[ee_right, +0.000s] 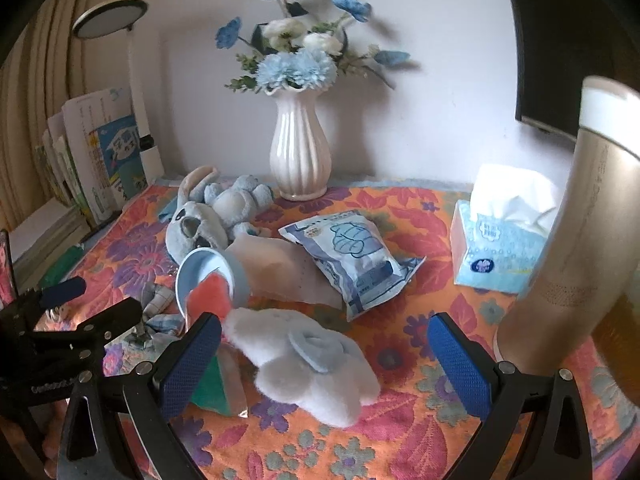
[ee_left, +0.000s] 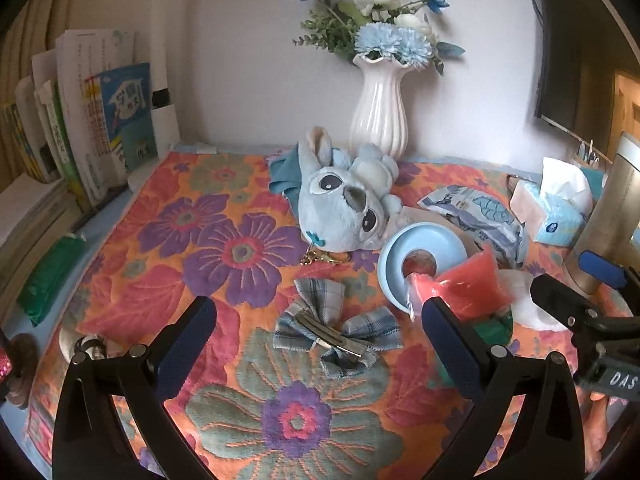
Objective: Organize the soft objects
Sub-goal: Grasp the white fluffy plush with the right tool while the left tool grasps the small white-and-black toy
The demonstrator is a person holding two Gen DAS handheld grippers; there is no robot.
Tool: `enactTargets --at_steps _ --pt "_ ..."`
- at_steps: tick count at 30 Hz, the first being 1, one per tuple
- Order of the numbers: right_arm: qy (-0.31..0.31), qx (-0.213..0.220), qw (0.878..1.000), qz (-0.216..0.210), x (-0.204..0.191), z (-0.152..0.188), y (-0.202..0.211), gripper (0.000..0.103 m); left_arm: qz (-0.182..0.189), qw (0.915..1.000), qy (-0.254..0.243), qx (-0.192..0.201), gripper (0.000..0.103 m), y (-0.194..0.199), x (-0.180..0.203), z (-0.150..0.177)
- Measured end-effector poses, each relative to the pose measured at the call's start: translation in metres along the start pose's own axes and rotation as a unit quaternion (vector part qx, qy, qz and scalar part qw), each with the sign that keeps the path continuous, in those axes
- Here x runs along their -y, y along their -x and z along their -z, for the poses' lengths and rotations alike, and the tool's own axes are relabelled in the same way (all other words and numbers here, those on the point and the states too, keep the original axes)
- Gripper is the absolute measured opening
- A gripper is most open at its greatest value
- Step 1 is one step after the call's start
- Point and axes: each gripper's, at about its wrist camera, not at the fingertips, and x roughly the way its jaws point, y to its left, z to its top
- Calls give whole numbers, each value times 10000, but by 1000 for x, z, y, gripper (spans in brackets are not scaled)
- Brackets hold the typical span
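Note:
On the floral cloth (ee_left: 224, 240) lie a blue plush toy (ee_left: 344, 208), a plaid fabric bow with a metal clip (ee_left: 336, 328), a red pouch (ee_left: 468, 284) and a white fluffy piece (ee_right: 308, 364). My left gripper (ee_left: 320, 340) is open, with the bow lying between its fingers. My right gripper (ee_right: 324, 352) is open around the white fluffy piece, not touching it. The plush toy also shows in the right wrist view (ee_right: 212, 212). The right gripper shows at the right edge of the left wrist view (ee_left: 576, 304).
A white vase of blue flowers (ee_left: 378, 108) stands at the back. A blue round dish (ee_left: 420, 264) lies tipped by a wipes packet (ee_right: 356, 256). A tissue box (ee_right: 492, 244) and a tall beige cylinder (ee_right: 568, 240) stand at right. Books (ee_left: 80, 120) lean at left.

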Motion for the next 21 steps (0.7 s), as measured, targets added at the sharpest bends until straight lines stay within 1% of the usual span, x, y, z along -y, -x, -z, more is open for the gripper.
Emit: enactTargets --at_steps 2,5,7,8,13,21 --pt "134 -13 9999 50 -4 10 -6 103 2 10000 -11 -12 102 0 -1 1" --pt "219 30 9997 123 -8 26 0 103 3 10000 -18 -1 102 -1 -1 2" --pt "231 45 9996 146 -8 30 6 103 -3 10000 -13 -4 102 -1 -1 3" --pt "201 34 9997 142 -10 30 1 103 4 10000 -12 -13 102 -1 -2 3" --pt "199 -48 9997 152 -9 31 5 103 15 10000 -26 -15 102 -1 -1 4" --pt "261 -60 9996 131 -6 31 2 103 17 10000 -15 -35 102 -1 0 4"
